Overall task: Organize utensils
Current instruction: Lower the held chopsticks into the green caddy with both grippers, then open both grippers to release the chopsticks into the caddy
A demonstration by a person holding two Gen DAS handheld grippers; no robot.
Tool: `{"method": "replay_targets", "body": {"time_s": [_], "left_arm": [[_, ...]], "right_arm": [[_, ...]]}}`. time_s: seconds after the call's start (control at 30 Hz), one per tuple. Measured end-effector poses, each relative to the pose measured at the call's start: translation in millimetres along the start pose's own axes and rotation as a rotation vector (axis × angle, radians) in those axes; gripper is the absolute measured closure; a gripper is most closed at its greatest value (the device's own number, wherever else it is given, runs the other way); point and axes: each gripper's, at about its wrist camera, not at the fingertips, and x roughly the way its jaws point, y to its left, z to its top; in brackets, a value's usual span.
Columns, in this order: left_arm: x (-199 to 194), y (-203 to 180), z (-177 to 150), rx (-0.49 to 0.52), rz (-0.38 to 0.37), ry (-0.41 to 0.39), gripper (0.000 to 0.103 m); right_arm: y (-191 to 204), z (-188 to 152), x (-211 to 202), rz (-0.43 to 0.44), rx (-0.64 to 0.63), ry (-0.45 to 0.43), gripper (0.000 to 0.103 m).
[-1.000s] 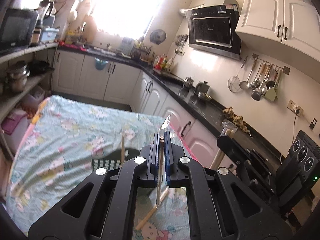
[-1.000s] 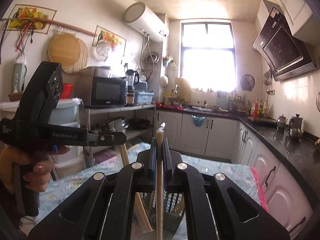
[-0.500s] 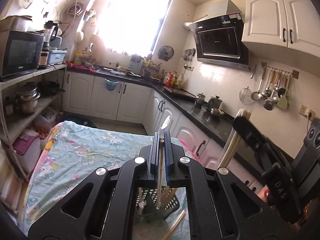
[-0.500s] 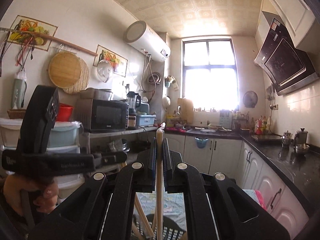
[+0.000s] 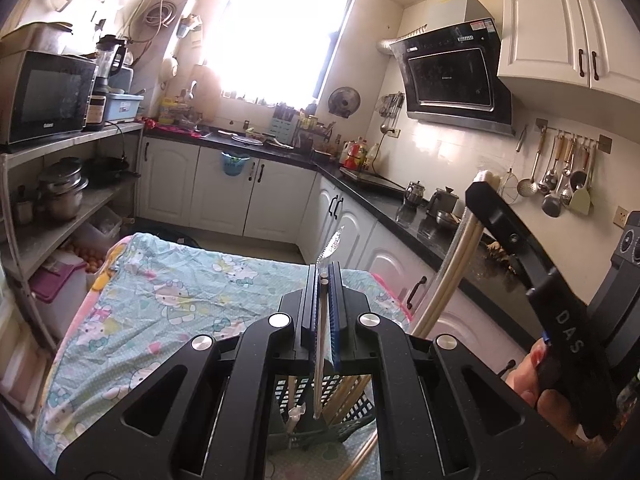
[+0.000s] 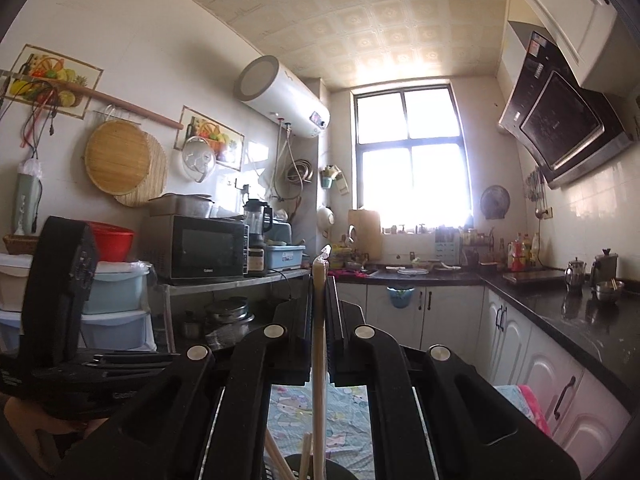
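Observation:
My left gripper is shut on a thin metal utensil in a clear wrapper. Its lower end hangs inside a dark green slotted utensil basket on the table. My right gripper is shut on a pair of pale wooden chopsticks that stand upright over the same basket. In the left wrist view the right gripper shows at the right, with the chopsticks slanting down toward the basket. More chopsticks stand in the basket.
A table under a cyan cartoon-print cloth holds the basket, with a loose chopstick lying beside it. A black counter with white cabinets runs along the right. A shelf with a microwave stands at the left. A hand grips the right tool.
Both views have tipped upward, so the basket has sunk to the bottom edge. The right gripper with its chopsticks has come into the left wrist view at the right. Both grips are unchanged.

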Motion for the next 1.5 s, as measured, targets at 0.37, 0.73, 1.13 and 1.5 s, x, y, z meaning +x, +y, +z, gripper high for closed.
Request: {"method": "replay_targets", "body": {"time_s": [0.37,0.73,1.13,1.5], "left_arm": [[17,0,-18,0.006,0.013,0.025,0.101],[32,3,-38,0.017,0.026,0.049,0.101],[41,10,-60,0.004,0.02,0.093,0.101],[32,10,-63,0.002,0.014,0.106,0.07]], "right_arm": [[-8,-34,19,-0.035,0.018,0.056,0.097],[-15,-71,35,-0.089,0.042,0.092,0.097],[-18,-104,41,-0.129,0.066,0.149,0.096],[-20,-110,20,-0.11,0.084,0.21,0.063]]}}
